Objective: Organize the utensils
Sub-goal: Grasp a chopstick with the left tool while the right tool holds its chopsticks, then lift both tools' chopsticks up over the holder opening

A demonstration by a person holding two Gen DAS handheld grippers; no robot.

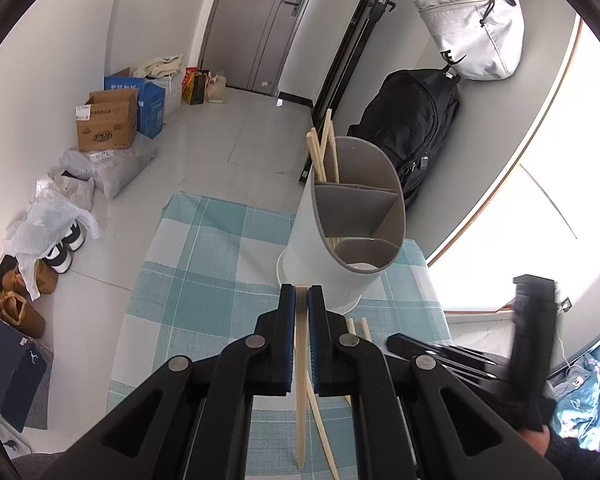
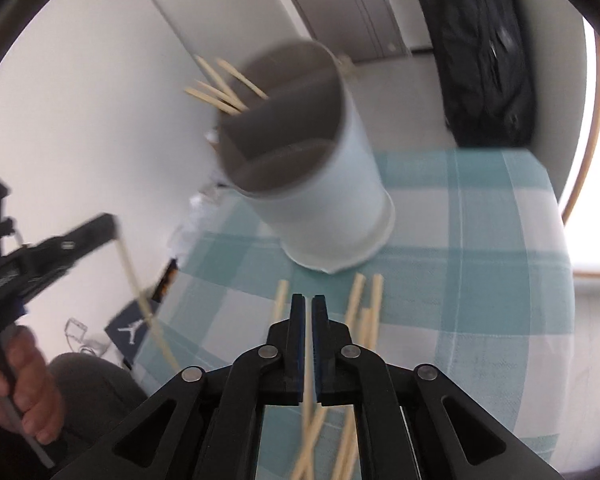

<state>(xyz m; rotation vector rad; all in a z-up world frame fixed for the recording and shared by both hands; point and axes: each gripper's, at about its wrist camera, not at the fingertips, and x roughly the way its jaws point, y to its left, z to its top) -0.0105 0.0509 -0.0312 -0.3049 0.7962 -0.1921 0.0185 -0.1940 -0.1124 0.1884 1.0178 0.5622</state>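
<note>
Left gripper (image 1: 301,292) pinches one chopstick (image 1: 301,380) between its blue pads, lifted above the checked cloth (image 1: 204,264). Right gripper (image 2: 308,300) has its fingers pressed almost together, nothing clearly held, over loose chopsticks (image 2: 374,304) on the cloth. Beyond stands the white divided holder (image 1: 332,248), several chopsticks (image 1: 322,152) upright in its far compartment.

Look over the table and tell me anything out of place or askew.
Several loose chopsticks lie scattered and crossed on the checked tablecloth in front of the white utensil holder, while others already stand in its far compartment. The left gripper is shut on one chopstick. The holder itself stands upright.
</note>
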